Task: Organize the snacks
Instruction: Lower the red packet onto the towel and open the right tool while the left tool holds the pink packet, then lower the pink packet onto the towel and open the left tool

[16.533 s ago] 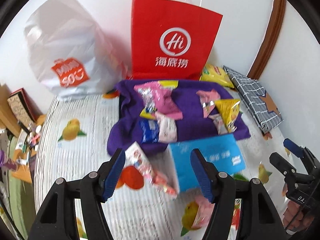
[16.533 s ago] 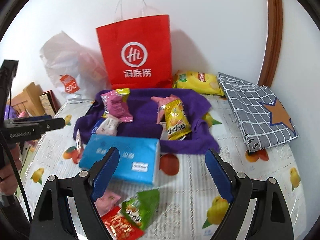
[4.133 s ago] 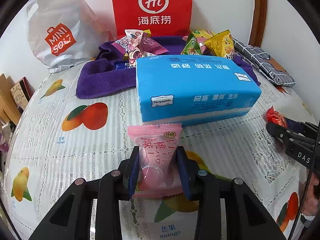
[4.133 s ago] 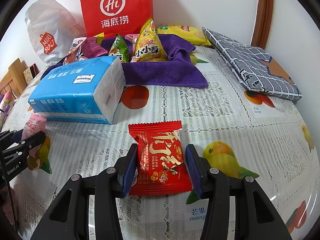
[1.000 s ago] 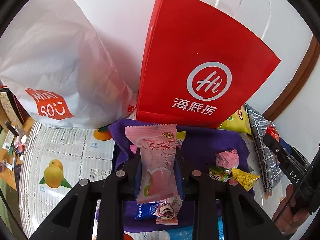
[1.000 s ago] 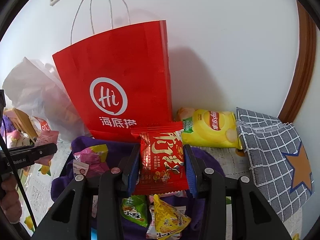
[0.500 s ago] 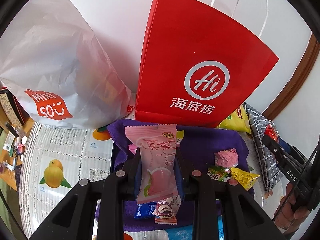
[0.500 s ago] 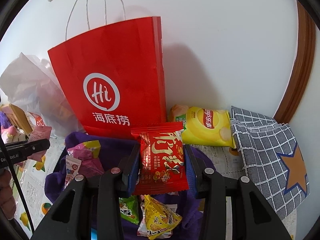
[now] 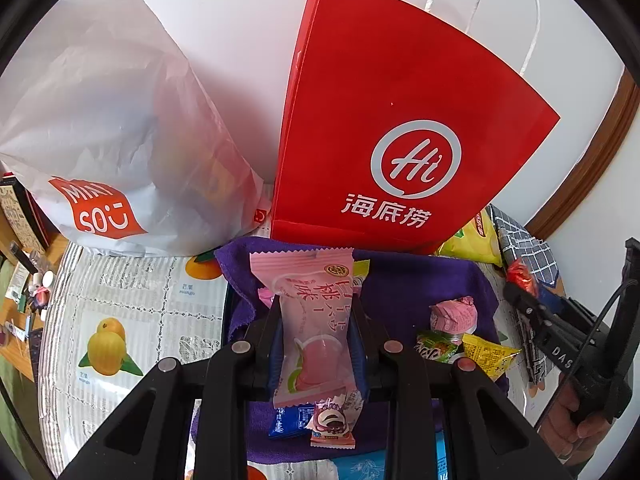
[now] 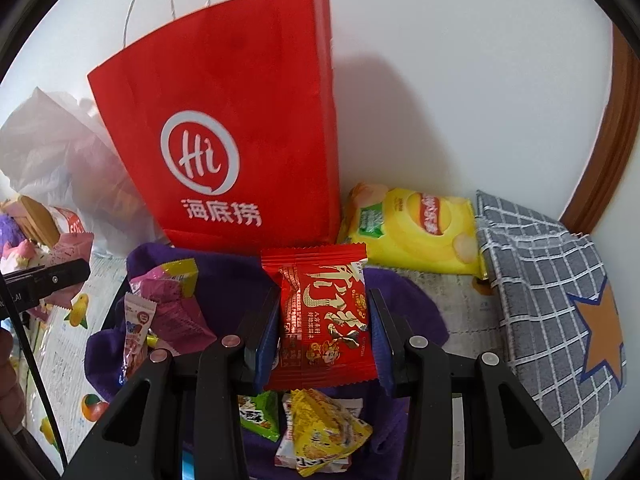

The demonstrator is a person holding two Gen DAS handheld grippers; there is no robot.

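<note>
The left gripper [image 9: 316,344] is clamped on a pink plastic snack packet [image 9: 312,320], held above the purple towel [image 9: 400,292] near the table's back edge. The right gripper [image 10: 322,336] is closed tight on a red foil snack packet [image 10: 324,316] over that towel, in front of the red paper shopping bag [image 10: 240,120] standing against the wall.

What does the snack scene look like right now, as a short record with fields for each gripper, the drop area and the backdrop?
left gripper: shut on pink snack packet
right gripper: shut on red snack packet
below both: purple cloth with several small snacks on it
behind cloth: red paper bag, upright against the wall
beside bag: white plastic bag; yellow chip bag
</note>
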